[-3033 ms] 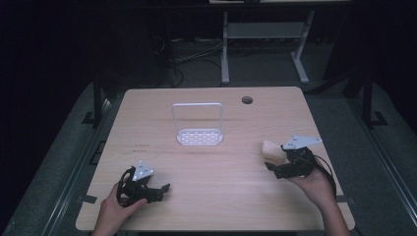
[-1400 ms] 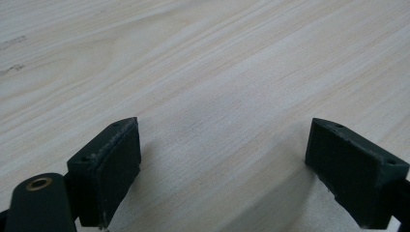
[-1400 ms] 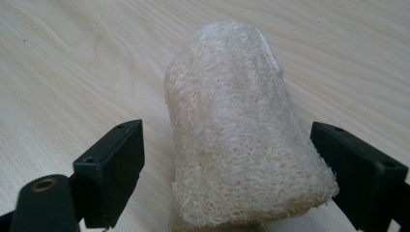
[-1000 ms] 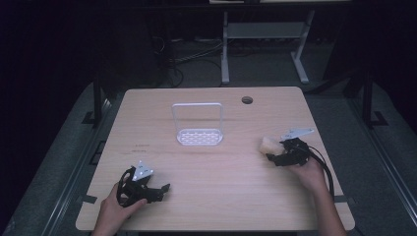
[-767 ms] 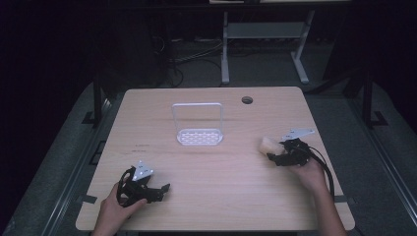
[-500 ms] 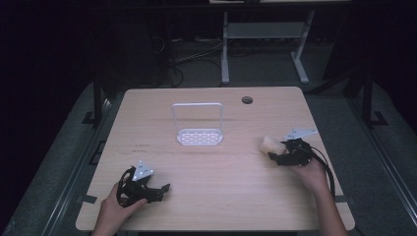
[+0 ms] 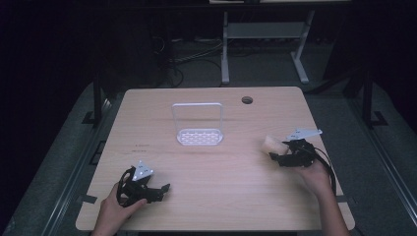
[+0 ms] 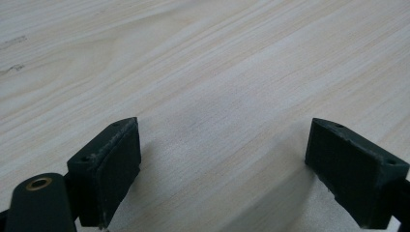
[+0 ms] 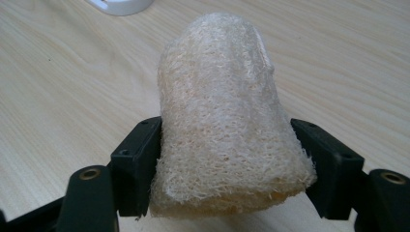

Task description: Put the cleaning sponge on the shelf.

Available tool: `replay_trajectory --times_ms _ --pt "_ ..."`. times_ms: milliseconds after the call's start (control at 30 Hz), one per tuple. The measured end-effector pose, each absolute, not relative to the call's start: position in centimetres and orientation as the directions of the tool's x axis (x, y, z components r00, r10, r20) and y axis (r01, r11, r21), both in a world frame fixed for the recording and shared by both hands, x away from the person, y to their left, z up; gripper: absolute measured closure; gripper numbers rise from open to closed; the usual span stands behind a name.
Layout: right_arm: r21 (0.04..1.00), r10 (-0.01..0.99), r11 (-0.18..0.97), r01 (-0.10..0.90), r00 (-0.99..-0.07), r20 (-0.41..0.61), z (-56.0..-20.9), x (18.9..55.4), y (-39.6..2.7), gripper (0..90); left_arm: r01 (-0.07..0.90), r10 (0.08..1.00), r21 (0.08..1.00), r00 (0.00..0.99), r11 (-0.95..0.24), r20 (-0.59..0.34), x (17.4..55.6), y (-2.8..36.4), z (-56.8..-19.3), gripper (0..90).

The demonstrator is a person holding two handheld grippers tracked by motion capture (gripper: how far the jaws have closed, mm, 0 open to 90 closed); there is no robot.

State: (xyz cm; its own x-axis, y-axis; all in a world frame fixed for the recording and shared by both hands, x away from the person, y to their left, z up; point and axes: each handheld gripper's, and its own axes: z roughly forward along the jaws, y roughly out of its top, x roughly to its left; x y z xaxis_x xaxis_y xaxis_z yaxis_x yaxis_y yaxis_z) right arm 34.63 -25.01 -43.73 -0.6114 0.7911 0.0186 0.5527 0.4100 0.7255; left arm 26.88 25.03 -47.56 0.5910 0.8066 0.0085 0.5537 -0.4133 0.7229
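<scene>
1. Table [image 7: 221, 167]: wooden, white rack [image 7: 197, 124] near far edge, centre.
2. Left gripper [image 7: 156, 189]: near left corner, jaws wide apart, nothing between.
3. Right gripper [image 7: 273, 156]: near right edge, jaws clamped on loofah.
4. Loofah [image 9: 227, 116]: sticks out past the jaws.

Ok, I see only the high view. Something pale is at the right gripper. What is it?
Observer: A loofah sponge, coarse and fibrous.
Operator: Do the jaws press on it?
Observer: Yes, the right gripper has one pad against each side of the sponge.
Operator: And the left gripper, does it hold anything?
Observer: No, the left gripper stands wide open over the bare table.
</scene>
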Motion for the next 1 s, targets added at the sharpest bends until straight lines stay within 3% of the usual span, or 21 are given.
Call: replay_trajectory --times_ms 1000 --pt "0.732 0.746 0.441 0.519 -0.666 0.024 -42.1 33.5 -22.2 30.2 0.553 0.805 0.721 0.593 -0.417 0.011 26.9 25.1 -47.6 11.8"
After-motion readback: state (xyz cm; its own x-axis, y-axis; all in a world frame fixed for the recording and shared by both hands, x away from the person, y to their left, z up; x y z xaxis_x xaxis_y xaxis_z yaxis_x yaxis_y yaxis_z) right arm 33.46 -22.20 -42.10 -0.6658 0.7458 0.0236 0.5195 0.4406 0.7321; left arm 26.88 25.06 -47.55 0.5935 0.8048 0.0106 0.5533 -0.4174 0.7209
